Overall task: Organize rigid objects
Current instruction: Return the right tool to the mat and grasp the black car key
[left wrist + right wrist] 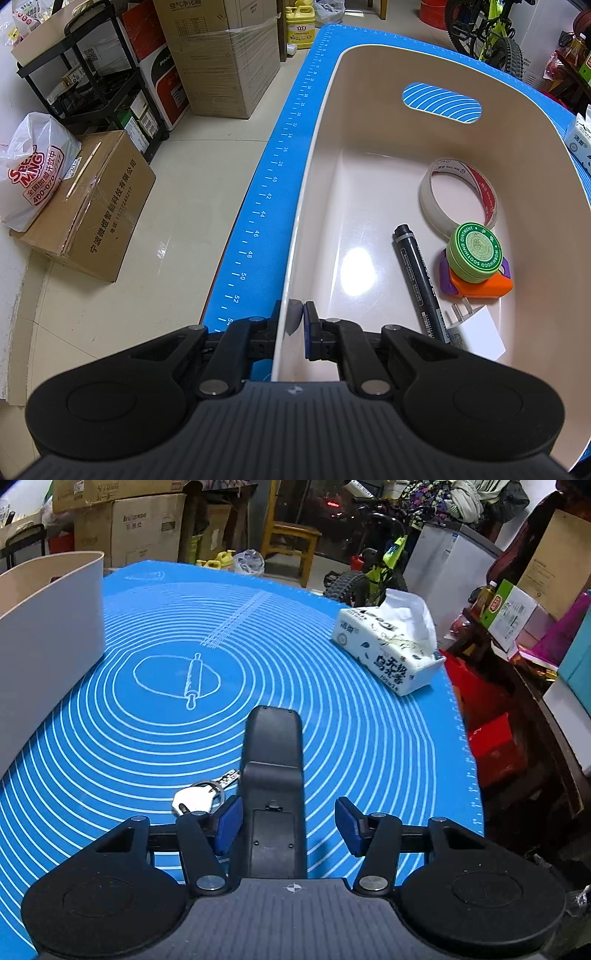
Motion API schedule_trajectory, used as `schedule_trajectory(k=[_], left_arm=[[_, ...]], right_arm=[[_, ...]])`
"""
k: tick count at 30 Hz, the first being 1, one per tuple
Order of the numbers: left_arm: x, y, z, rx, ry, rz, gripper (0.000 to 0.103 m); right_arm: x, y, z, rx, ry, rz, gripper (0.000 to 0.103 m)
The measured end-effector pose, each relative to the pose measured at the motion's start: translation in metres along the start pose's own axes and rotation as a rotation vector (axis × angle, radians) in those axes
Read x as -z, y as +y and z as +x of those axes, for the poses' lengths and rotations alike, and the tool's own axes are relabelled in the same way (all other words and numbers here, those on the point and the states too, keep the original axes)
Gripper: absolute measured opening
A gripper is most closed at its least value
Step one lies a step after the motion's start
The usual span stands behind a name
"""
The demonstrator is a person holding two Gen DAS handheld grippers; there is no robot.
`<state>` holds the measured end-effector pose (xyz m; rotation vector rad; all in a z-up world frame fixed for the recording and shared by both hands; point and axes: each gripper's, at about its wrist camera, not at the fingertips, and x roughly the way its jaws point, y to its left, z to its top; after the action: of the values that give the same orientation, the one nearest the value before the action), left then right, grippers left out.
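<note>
On the left, the left gripper (293, 325) is clamping its fingers (309, 328) together on the near wall of the beige bin (317, 155), one finger outside the wall and one inside. The bin is sitting on the blue mat (266, 206) that is covering the desk. Inside the bin, toward its right side, a black marker (419, 280) is lying lengthwise. Just right of it a roll of tape (458, 195) is leaning at the far end, a green round tin (473, 252) is resting on top of an orange and purple object (480, 286), and a white plug adapter (476, 332) is lying nearest, touching the marker's near end.

Moving right, the bin's outer wall (48, 638) is showing at the left edge of the right wrist view. The right gripper (288, 823) is holding its fingers (349, 825) wide apart around the near end of a black remote control (273, 768), which is lying back side up on the mat (351, 738); the left finger is sitting just beside the remote, the right one well clear of it. A set of keys (201, 797) is lying just left of the remote. At the far right a tissue pack (388, 653) is sitting near the mat's edge.
</note>
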<state>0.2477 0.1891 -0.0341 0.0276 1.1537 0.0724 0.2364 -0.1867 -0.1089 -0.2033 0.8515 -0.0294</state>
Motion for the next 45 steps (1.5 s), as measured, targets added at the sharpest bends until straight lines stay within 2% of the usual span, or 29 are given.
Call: schedule_trajectory(k=[10,14,15,16,17,24,33,45], left_arm=[[0.0,0.0,0.0,0.0,0.0,0.0,0.011],[0.0,0.0,0.0,-0.001,0.0,0.001,0.011],[0.0,0.0,0.0,-0.001,0.0,0.0,0.011],[0.0,0.0,0.0,-0.001,0.0,0.0,0.011],[0.0,0.0,0.0,-0.002,0.0,0.0,0.011],[0.0,0.0,0.0,-0.003,0.0,0.002,0.011],[0.0,0.0,-0.001,-0.003,0.0,0.001,0.011],[0.0,0.0,0.0,-0.004,0.0,0.002,0.011]], right_arm=[[-0.004,0.004,0.02,-0.017,0.032,0.011,0.064],[-0.004,-0.005,0.023,-0.054,0.038,0.08,0.063],[-0.003,-0.009,0.023,-0.076,0.039,0.103,0.06],[-0.002,-0.01,0.023,-0.094,0.037,0.119,0.053],[0.0,-0.01,0.023,-0.096,0.033,0.125,0.053],[0.003,-0.007,0.016,-0.084,-0.001,0.141,0.053],[-0.009,-0.002,-0.002,-0.056,-0.051,0.113,0.052],[-0.001,-0.002,0.017,-0.06,-0.007,0.115,0.052]])
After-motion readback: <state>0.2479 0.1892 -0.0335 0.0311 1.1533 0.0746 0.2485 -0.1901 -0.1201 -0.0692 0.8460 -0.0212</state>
